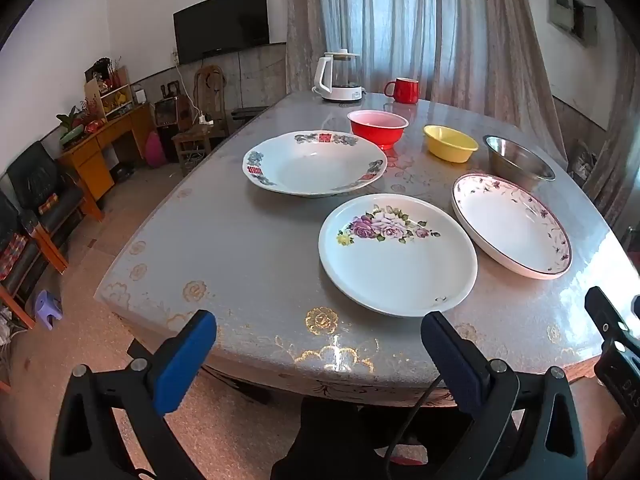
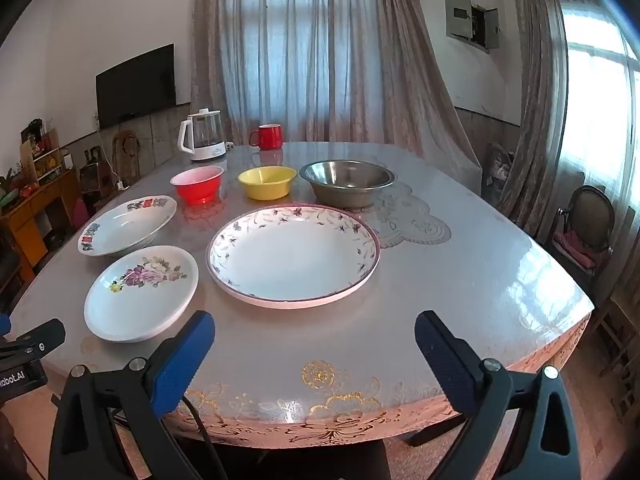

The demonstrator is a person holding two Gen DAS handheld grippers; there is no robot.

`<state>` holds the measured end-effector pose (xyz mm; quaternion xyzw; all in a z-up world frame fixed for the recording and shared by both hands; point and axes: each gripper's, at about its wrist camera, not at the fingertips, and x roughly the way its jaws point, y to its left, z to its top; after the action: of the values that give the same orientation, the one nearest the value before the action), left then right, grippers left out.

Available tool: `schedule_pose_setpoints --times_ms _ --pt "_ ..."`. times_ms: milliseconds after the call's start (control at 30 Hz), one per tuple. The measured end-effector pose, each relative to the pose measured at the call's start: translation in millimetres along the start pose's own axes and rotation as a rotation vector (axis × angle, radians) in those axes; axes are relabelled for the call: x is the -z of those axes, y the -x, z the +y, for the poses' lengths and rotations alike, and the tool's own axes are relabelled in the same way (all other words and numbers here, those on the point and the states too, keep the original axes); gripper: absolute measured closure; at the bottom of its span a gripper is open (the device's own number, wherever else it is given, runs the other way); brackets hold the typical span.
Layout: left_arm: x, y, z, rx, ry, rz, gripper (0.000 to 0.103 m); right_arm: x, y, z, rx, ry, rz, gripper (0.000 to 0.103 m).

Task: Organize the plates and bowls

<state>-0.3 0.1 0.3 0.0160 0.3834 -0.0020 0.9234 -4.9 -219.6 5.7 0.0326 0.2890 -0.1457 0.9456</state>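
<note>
Three plates lie apart on the grey table (image 1: 240, 248): a rose-print plate (image 1: 398, 254) (image 2: 141, 293) nearest, a vine-rimmed plate (image 1: 512, 224) (image 2: 293, 255) to its right, and a deep plate with a red-and-blue rim (image 1: 314, 162) (image 2: 127, 225) farther left. Behind them stand a red bowl (image 1: 377, 127) (image 2: 198, 184), a yellow bowl (image 1: 450, 143) (image 2: 267, 182) and a steel bowl (image 1: 520, 158) (image 2: 346, 182). My left gripper (image 1: 318, 326) hangs open at the table's near edge, before the rose plate. My right gripper (image 2: 314, 328) is open too, in front of the vine-rimmed plate. Neither holds anything.
A white kettle (image 1: 340, 76) (image 2: 204, 134) and a red mug (image 1: 402, 90) (image 2: 267, 137) stand at the table's far end. A lace doily (image 2: 412, 220) lies right of the steel bowl. Armchairs and a wooden desk (image 1: 100, 140) line the left wall; a chair (image 2: 586, 228) stands at right.
</note>
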Motion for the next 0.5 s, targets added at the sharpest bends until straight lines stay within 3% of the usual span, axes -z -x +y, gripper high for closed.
schedule_pose_setpoints --times_ms 500 --pt "-1 -1 0 0.015 0.002 0.0 0.0 2 -5 -1 0.002 0.011 0.01 0.001"
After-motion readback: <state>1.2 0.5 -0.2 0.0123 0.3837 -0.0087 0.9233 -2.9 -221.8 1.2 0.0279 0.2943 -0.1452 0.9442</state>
